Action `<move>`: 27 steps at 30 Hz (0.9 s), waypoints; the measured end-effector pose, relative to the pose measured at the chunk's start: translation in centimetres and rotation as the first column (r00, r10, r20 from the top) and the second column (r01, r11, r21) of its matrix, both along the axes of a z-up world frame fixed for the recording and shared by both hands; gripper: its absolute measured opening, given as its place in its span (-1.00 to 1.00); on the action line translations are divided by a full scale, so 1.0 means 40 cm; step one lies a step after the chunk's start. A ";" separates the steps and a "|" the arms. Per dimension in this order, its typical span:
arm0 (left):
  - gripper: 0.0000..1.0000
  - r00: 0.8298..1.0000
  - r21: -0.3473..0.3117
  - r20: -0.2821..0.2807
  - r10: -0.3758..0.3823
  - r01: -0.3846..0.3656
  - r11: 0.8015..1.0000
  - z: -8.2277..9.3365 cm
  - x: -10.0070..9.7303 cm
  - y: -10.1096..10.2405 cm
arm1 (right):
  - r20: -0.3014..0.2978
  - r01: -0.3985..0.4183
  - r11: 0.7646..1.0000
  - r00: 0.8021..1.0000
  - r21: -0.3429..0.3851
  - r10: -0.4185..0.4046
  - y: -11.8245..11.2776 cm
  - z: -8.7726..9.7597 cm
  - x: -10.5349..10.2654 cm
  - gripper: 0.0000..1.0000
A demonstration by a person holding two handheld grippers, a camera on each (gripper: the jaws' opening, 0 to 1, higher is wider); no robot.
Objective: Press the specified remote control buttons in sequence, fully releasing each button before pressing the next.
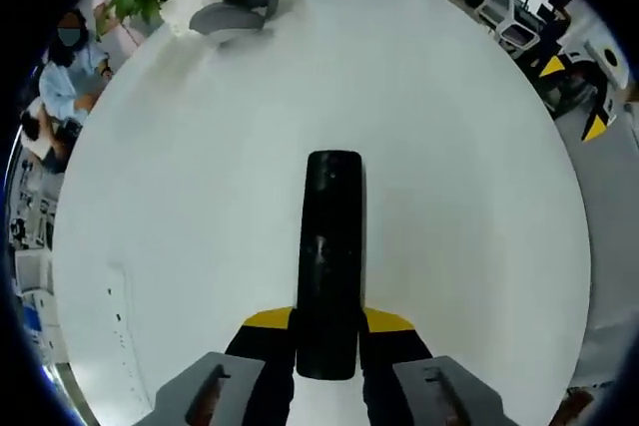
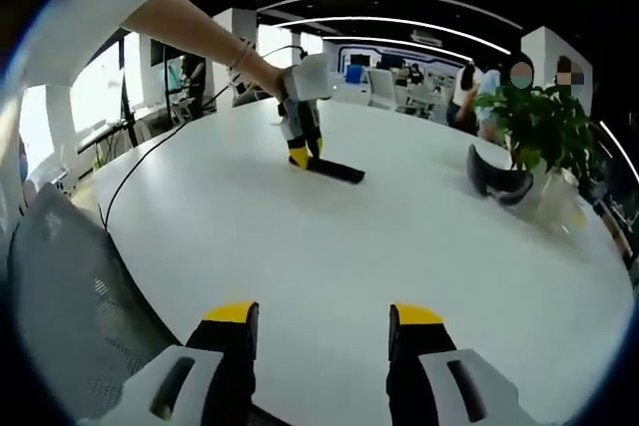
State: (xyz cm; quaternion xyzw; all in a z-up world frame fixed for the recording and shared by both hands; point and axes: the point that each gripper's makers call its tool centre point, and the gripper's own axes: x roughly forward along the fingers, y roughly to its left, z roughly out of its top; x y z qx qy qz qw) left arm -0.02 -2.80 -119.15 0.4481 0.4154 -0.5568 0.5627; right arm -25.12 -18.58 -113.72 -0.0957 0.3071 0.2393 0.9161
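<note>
Gripping remote (image 1: 329, 256) mid-table (image 1: 469, 147)

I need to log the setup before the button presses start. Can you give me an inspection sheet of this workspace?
Surface: white oval table, bare around the work area.
Job's things: black remote control lying flat on the table, near end between the left gripper's jaws.
Clutter: potted plant and a grey curved object at the table's far side.
Grippers: left gripper held by a person's hand, jaws shut on the remote; right gripper open, above the table edge.
Cables: black cable running across the table to the left gripper.
Surroundings: office with chairs, seated people, ceiling light strips.
</note>
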 end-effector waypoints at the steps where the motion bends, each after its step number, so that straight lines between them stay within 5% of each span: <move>1: -0.53 1.000 0.002 0.003 -0.002 0.002 1.000 0.000 -0.005 0.001 | 0.002 0.003 1.000 1.000 0.001 -0.003 -0.001 0.002 0.000 0.00; 27: -0.53 1.000 0.027 0.024 0.019 -0.020 0.999 -0.006 -0.161 0.033 | 0.050 0.026 1.000 0.998 0.001 -0.026 -0.010 0.023 0.011 -0.08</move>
